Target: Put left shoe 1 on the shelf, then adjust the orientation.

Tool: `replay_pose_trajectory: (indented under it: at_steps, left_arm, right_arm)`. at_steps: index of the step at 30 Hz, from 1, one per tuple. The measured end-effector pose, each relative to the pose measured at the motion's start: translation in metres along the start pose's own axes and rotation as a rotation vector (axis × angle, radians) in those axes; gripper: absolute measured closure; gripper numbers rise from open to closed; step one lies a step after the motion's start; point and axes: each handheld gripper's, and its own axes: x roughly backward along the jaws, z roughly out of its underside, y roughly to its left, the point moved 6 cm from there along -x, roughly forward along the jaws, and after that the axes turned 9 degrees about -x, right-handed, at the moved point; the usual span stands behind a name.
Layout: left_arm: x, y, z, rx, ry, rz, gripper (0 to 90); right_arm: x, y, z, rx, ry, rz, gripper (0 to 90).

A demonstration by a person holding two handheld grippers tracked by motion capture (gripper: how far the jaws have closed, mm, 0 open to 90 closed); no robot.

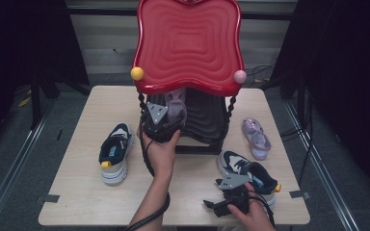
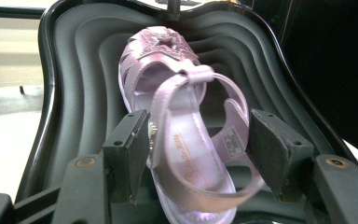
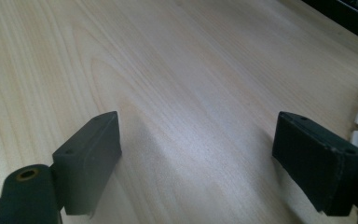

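Here your left gripper (image 2: 196,154) stands spread around the sandal (image 2: 182,140) lying on the shelf (image 2: 74,70), while your right gripper (image 3: 205,158) waits spread over the table (image 3: 191,70)

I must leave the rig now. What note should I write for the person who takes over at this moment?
Left gripper: jaws open, apart from the lilac sandal between them; the sandal already lies on the black lower shelf of the red-topped rack.
Right gripper: jaws open, nothing held, low over the wooden table at the near right edge.
Done: one sandal is on the shelf.
Left, it seems: the second lilac sandal at the right of the rack, the sneaker at the left and the sneaker by the right gripper all lie on the table.
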Motion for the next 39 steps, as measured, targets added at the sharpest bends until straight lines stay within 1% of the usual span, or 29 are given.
replay_pose_trajectory:
  at_steps: [3,4,7,9,10,12,13,14,15,16,17,18,19,21,22,23,24,25,26,27,29,32,33,34,35,36,39]
  left_arm:
    - [0.003,-0.001,0.000,-0.006,0.010,0.009,37.6]
    - [0.006,-0.003,0.000,-0.016,0.014,0.022,37.4]
    - [0.010,-0.006,0.000,-0.024,0.027,0.036,34.8]
    - [0.012,-0.008,0.000,-0.020,0.027,0.047,32.5]
    - [0.013,-0.008,0.000,-0.027,0.037,0.060,31.8]
    - [0.015,-0.008,0.001,-0.028,0.039,0.065,30.9]
    - [0.016,-0.008,0.002,-0.032,0.044,0.074,30.7]
    - [0.018,-0.007,0.003,-0.043,0.054,0.076,30.4]
    - [0.018,-0.006,0.005,-0.056,0.062,0.088,29.9]
    - [0.019,-0.006,0.007,-0.061,0.072,0.101,29.5]
    - [0.019,-0.006,0.007,-0.061,0.072,0.101,28.5]
    - [0.020,-0.006,0.011,-0.054,0.079,0.129,27.4]
    - [0.021,-0.005,0.014,-0.060,0.091,0.135,27.0]
    - [0.024,-0.006,0.019,-0.045,0.096,0.160,25.3]
    - [0.026,-0.006,0.021,-0.047,0.101,0.169,25.0]
    - [0.028,-0.006,0.023,-0.054,0.105,0.173,24.5]
    - [0.030,-0.005,0.026,-0.064,0.114,0.185,24.3]
    - [0.032,-0.005,0.028,-0.062,0.119,0.195,23.5]
    - [0.034,-0.004,0.031,-0.061,0.128,0.195,22.8]
    - [0.036,-0.003,0.034,-0.074,0.136,0.203,22.5]
    - [0.040,-0.003,0.039,-0.071,0.143,0.218,22.1]
    - [0.044,-0.003,0.047,-0.073,0.167,0.250,21.9]
    - [0.044,-0.003,0.047,-0.073,0.167,0.250,21.8]
    - [0.046,-0.002,0.052,-0.090,0.181,0.270,21.5]
    - [0.046,-0.002,0.052,-0.090,0.181,0.270,21.4]
    - [0.049,-0.001,0.057,-0.090,0.182,0.279,21.4]
    - [0.052,-0.001,0.064,-0.088,0.190,0.300,21.4]
  right_arm:
    - [0.000,0.000,0.000,0.004,-0.003,0.001,14.7]
    - [0.000,0.000,0.000,0.004,-0.002,0.001,14.7]
    - [0.000,0.000,0.000,0.003,-0.002,0.001,14.6]
    - [0.000,0.000,0.000,0.003,-0.002,0.001,14.6]
    - [0.000,0.000,0.000,0.003,-0.003,0.001,14.6]
    - [0.000,0.000,0.000,0.003,-0.003,0.001,14.7]
    - [0.000,0.000,0.000,0.003,-0.002,0.001,14.7]
    - [0.000,0.000,0.000,0.003,-0.003,0.001,14.6]
    - [0.000,0.000,0.000,0.004,-0.003,0.001,14.6]
    - [0.000,0.000,0.000,0.000,0.000,0.000,14.7]
    - [0.000,0.000,0.000,0.000,0.000,0.000,14.7]
    - [0.000,0.000,0.000,0.000,0.000,0.000,14.7]
    - [0.000,0.000,0.000,0.000,0.000,0.000,14.7]
    - [0.000,0.000,0.000,0.003,0.002,0.000,14.7]
    - [0.000,0.000,0.000,0.003,0.002,0.000,14.7]
    - [0.000,0.000,0.000,0.003,0.001,0.000,14.7]
    - [0.000,0.000,0.000,0.003,0.002,0.000,14.7]
    - [0.000,0.000,0.000,0.002,0.002,0.000,14.7]
    - [0.000,0.000,0.000,0.003,0.001,0.000,14.6]
    - [0.000,0.000,0.000,0.002,0.002,0.000,14.7]
    - [0.000,0.000,0.000,0.003,0.001,0.001,14.7]
    - [0.000,0.000,0.000,0.002,0.002,0.000,14.7]
    - [0.000,0.000,0.000,0.002,0.002,0.000,14.7]
    - [0.000,0.000,0.000,0.002,0.001,0.000,14.6]
    - [0.000,0.000,0.000,0.002,0.001,0.000,14.6]
    - [0.000,0.000,0.000,0.002,0.002,0.001,14.6]
    - [0.000,0.000,0.000,0.005,0.001,0.001,14.6]
